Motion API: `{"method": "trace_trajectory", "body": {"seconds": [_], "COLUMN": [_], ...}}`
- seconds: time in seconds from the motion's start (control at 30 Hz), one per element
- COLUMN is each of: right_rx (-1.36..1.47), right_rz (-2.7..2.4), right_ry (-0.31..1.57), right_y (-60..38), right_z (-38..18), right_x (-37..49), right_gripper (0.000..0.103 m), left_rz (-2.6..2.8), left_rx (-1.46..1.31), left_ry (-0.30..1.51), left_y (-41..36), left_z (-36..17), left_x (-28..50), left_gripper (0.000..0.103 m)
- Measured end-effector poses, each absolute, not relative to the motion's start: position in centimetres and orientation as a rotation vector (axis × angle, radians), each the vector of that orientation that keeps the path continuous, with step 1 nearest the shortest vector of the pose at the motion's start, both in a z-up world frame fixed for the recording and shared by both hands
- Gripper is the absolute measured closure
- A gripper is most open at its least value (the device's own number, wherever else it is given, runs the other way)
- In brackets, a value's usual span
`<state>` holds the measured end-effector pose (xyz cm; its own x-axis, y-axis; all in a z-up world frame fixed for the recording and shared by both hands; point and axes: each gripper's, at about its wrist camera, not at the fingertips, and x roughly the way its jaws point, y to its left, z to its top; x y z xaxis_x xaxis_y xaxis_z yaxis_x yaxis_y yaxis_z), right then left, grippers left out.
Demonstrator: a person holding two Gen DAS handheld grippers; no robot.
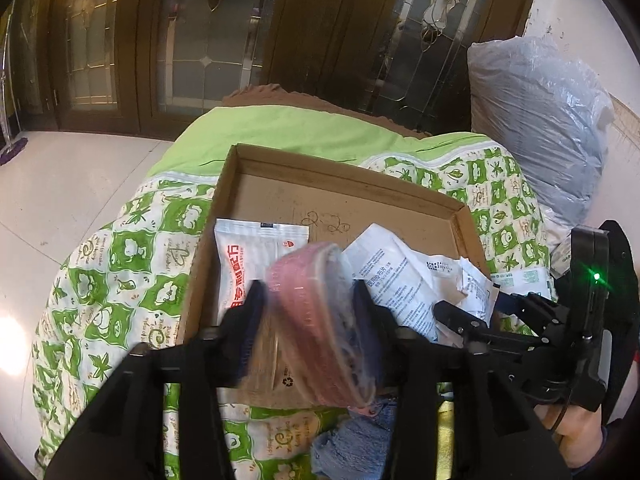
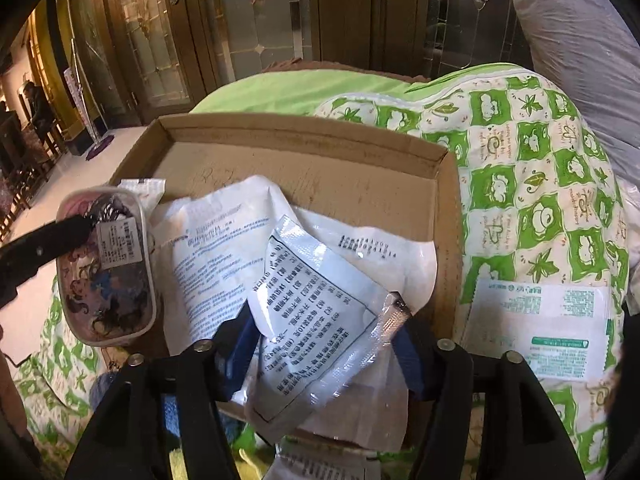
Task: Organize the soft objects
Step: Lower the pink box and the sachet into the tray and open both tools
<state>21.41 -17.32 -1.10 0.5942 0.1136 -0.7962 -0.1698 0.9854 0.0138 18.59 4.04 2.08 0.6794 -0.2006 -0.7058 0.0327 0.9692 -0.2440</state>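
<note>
packets [image 2: 316, 312] in the cardboard box [image 1: 340, 184] marked "2-20" carry chinese print.

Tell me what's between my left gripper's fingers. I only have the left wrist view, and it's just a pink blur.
Observer: In the right wrist view it's a clear pouch with white trim and a label sticker. It seems to have hair ties inside.
Operator: Anything at the right gripper?
Observer: Yes, a clear sachet with black print lies between the fingers of the right gripper, over the cardboard box.
</note>
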Motion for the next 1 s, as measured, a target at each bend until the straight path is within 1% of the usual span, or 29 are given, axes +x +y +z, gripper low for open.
{"method": "trace_trajectory", "body": {"seconds": [0.03, 0.07, 0.1, 0.17, 0.3, 0.5, 0.57, 0.8, 1.0], "right_rx": [-0.063, -0.062, -0.064, -0.067, -0.074, -0.022, 0.005, 0.060, 0.041], "right_rz": [0.168, 0.170, 0.173, 0.173, 0.171, 0.175, 0.176, 0.172, 0.179], "right_ry": [0.918, 0.914, 0.903, 0.883, 0.837, 0.810, 0.805, 0.812, 0.823], "right_y": [-17.3, -17.3, -17.3, -17.3, -17.3, -18.4, -19.1, -20.6, -20.3], "right_z": [-1.1, -1.1, -1.1, -0.8, 0.1, 1.0, 1.4, 2.1, 2.2], "right_x": [21.5, 21.5, 21.3, 20.9, 20.1, 18.4, 17.7, 14.9, 10.9], "right_gripper": [0.038, 0.032, 0.027, 0.021, 0.014, 0.012, 0.011, 0.009, 0.009], "left_rz": [-0.129, -0.125, -0.123, -0.119, -0.103, -0.086, -0.078, -0.079, -0.110], "left_rx": [-0.220, -0.222, -0.225, -0.222, -0.210, -0.243, -0.244, -0.267, -0.244], "left_ry": [0.808, 0.801, 0.796, 0.798, 0.785, 0.775, 0.781, 0.842, 0.898], "left_y": [4.0, 4.0, 4.1, 4.1, 4.4, 5.6, 5.9, 6.0, 4.4], "left_z": [2.2, 2.2, 2.4, 2.6, 3.3, 4.2, 4.1, 1.8, -0.1], "left_x": [18.6, 18.6, 18.6, 18.7, 18.4, 16.5, 15.4, 11.1, 8.4], "left_gripper": [0.040, 0.037, 0.037, 0.037, 0.036, 0.036, 0.034, 0.033, 0.033]}}
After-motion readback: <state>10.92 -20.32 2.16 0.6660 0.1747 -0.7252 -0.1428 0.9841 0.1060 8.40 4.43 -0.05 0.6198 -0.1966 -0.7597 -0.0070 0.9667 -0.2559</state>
